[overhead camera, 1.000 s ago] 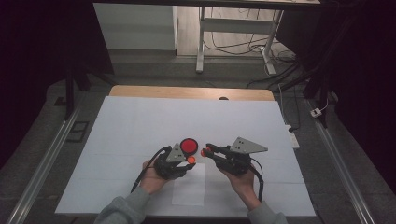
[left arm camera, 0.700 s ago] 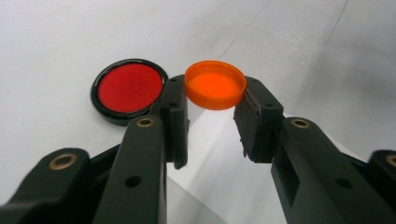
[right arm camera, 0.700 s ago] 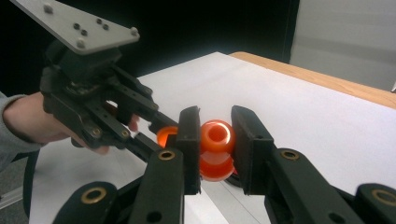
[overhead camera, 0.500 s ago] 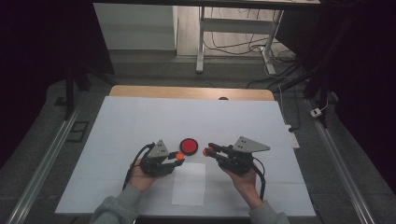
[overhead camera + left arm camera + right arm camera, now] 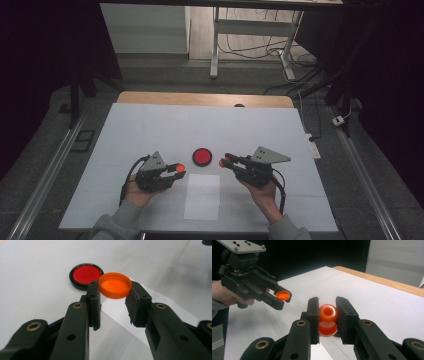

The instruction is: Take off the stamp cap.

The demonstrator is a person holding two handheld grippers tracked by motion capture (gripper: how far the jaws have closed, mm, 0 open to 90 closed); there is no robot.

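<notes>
Fingers of your left gripper [image 5: 113, 301] clamp the shallow translucent orange plastic cap [image 5: 115, 285], raised above the white table [image 5: 150, 125]. Your right gripper [image 5: 327, 317] pinches the small orange plastic bottle [image 5: 328, 320], mouth outward. Between both grippers, the round red disc with black rim [image 5: 202, 157] lies beside a white paper sheet [image 5: 202, 197].

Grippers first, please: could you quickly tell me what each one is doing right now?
Left gripper: closed on the orange cap.
Right gripper: closed on the orange bottle.
</notes>
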